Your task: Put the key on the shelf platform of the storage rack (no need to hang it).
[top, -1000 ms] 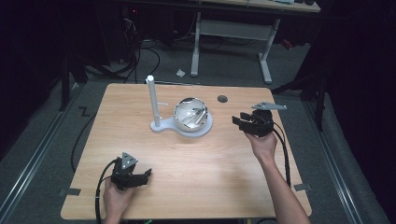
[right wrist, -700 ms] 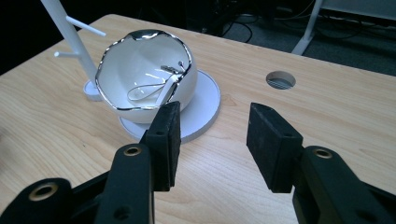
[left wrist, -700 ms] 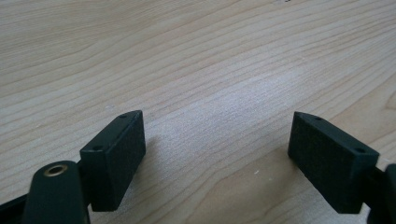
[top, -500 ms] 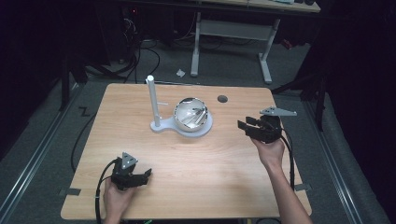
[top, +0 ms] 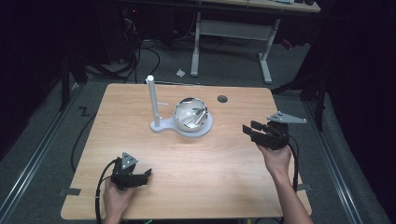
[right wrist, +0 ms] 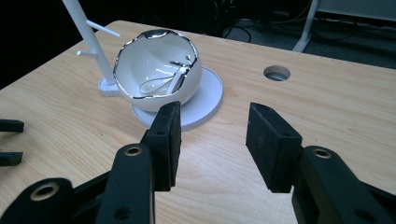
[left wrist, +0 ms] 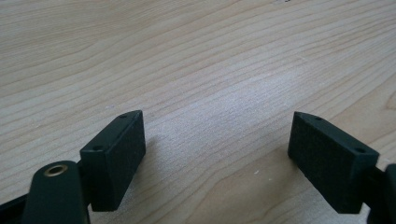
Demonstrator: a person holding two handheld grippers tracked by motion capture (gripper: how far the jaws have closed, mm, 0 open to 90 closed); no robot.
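A white bowl (top: pixel 192 115) with a jagged silver rim sits on a round white base (top: pixel 208 128) joined to a tall white post (top: pixel 153 100) with short pegs. Thin shiny metal pieces (right wrist: pixel 169 79) lie inside the bowl (right wrist: pixel 159 70). My right gripper (top: pixel 248 131) hovers open to the right of the base, its jaws pointed at the bowl and nothing between them (right wrist: pixel 214 114). At the table's front left my left gripper (top: pixel 145 176) rests low over bare wood, open and empty (left wrist: pixel 217 140).
The wooden table (top: pixel 224 177) has a round cable hole (top: pixel 222 99) behind and right of the bowl. A cable trails from each gripper off the front edge. Beyond the table are a dark floor, cables and a desk frame (top: pixel 231 32).
My right gripper has drawn back from the bowl, moving right and a little toward the front edge, still open. The left gripper has not moved.
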